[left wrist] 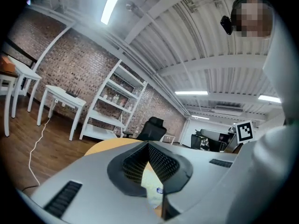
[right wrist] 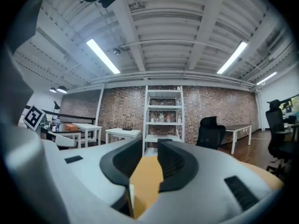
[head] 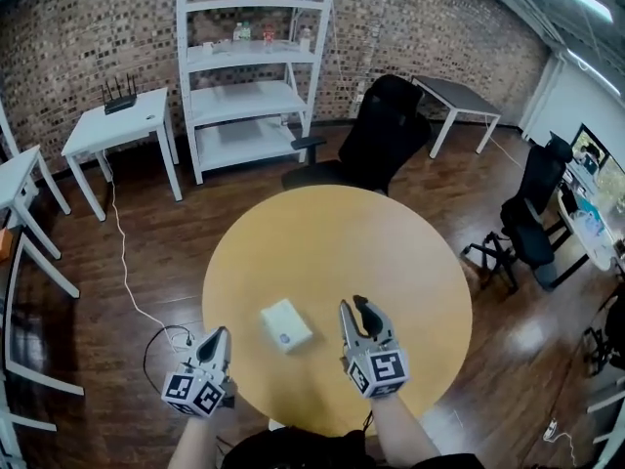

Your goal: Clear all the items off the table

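Observation:
A small white box (head: 286, 324) with a blue mark lies on the round wooden table (head: 332, 233), near its front edge. My left gripper (head: 217, 338) hovers at the table's front left rim, just left of the box, its jaws meeting at the tips with nothing held. In the left gripper view (left wrist: 148, 146) the box (left wrist: 152, 186) shows below the closed tips. My right gripper (head: 354, 306) is over the table just right of the box. Its jaws (right wrist: 150, 146) stand a narrow gap apart, with only bare tabletop (right wrist: 145, 176) between them.
A black office chair (head: 376, 135) stands behind the table, with a white shelf unit (head: 249, 66) against the brick wall. White side tables (head: 117, 125) are at the left, and a white cable (head: 127, 281) runs over the floor. Another black chair (head: 532, 213) is at the right.

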The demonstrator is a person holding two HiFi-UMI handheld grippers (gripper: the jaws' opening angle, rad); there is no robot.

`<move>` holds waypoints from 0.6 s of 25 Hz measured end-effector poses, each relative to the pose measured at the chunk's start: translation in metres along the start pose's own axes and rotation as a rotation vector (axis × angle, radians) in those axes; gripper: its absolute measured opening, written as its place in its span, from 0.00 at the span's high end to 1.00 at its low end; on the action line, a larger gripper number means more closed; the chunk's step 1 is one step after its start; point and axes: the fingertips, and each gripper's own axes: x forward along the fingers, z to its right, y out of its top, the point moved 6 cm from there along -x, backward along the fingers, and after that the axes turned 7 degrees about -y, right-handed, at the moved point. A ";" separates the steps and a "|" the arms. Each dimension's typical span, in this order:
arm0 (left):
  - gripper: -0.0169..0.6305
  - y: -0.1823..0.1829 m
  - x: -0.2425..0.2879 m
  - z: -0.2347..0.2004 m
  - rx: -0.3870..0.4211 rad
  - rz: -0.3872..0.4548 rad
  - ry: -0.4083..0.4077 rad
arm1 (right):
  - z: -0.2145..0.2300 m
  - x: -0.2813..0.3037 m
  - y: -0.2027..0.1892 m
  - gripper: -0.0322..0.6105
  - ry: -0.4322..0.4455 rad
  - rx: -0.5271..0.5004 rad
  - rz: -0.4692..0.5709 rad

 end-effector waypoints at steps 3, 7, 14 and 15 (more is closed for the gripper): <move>0.99 0.000 0.023 0.023 0.003 -0.010 -0.085 | 0.024 -0.025 0.012 0.91 -0.069 0.038 0.042; 0.99 -0.001 0.050 0.052 0.023 -0.023 -0.200 | 0.043 -0.046 0.019 0.95 -0.123 0.073 0.051; 0.99 0.002 0.072 0.069 0.044 -0.025 -0.267 | 0.056 -0.051 0.023 0.95 -0.159 0.084 0.064; 0.99 0.003 0.072 0.067 0.045 -0.025 -0.267 | 0.056 -0.050 0.023 0.95 -0.161 0.085 0.063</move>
